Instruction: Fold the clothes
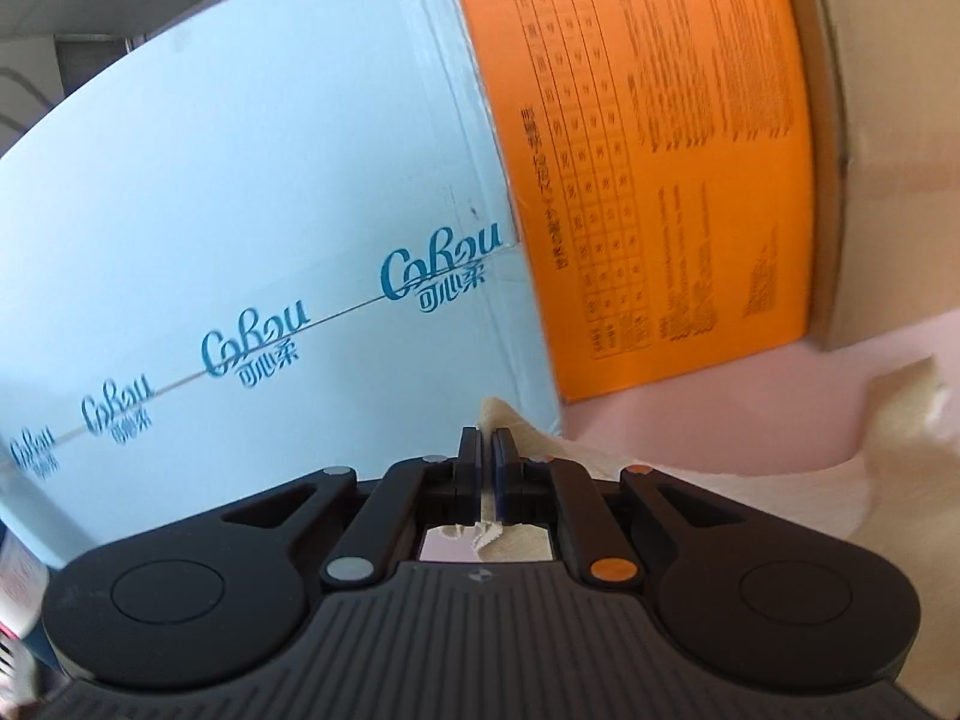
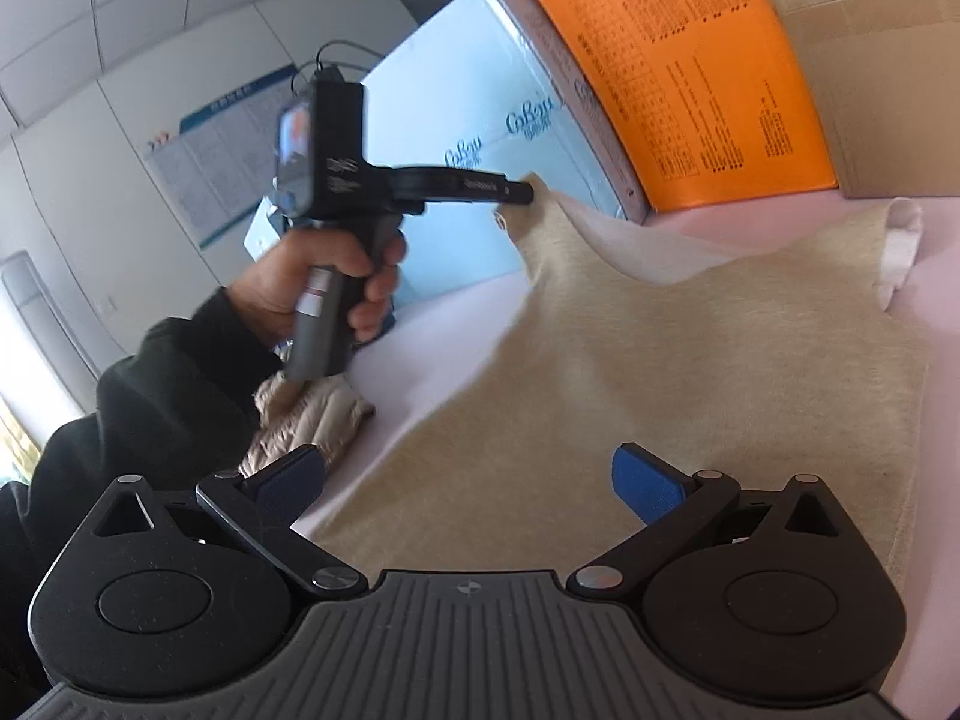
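A cream garment (image 2: 690, 360) lies spread on the pink table surface (image 2: 936, 300). My left gripper (image 1: 487, 450) is shut on a corner of the cream garment (image 1: 780, 468) and holds it lifted off the table, close to the light blue box. In the right wrist view the left gripper (image 2: 522, 191) shows pinching that raised corner. My right gripper (image 2: 474, 486) is open and empty, hovering just above the near part of the garment, with its blue pads (image 2: 648, 483) spread wide.
A light blue box (image 1: 240, 210), an orange box (image 1: 660, 168) and a brown cardboard box (image 1: 888, 120) stand along the back of the table. A beige quilted garment (image 2: 306, 420) lies at the table's left edge.
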A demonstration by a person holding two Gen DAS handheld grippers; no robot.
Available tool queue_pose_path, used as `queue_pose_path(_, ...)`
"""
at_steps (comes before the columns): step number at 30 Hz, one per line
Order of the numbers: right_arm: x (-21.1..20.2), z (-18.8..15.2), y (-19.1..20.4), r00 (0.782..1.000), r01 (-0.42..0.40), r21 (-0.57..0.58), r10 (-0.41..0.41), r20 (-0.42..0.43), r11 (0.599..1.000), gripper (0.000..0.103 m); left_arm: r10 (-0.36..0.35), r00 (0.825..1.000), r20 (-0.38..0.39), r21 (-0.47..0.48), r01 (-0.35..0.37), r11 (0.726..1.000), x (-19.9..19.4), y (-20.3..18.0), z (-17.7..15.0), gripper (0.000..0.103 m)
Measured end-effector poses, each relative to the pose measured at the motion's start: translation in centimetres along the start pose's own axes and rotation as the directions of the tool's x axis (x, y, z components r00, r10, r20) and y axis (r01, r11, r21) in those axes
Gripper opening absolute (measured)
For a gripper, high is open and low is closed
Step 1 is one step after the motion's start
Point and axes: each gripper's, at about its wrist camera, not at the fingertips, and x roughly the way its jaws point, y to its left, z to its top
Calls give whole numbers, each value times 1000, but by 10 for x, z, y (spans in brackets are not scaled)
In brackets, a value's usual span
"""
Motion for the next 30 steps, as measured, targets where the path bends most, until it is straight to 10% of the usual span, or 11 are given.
queue_pose_path(8,1,2,-4,1000,13,39,-12,-9,999,103,194,979,-65,253,-172,952,53,-32,-2,19)
queue_pose_path(17,-2,4,-3,1000,8,39,-8,-4,999,103,25,983,-183,11,-24,1000,-4,6,-43,72)
queue_pose_path(26,-14,10,-17,997,38,91,-45,68,995,103,-159,954,-254,-241,97,966,-62,44,-85,75)
queue_pose_path(30,-13,11,-28,994,61,123,-71,81,991,103,-85,962,-259,-204,31,978,-81,36,-101,75)
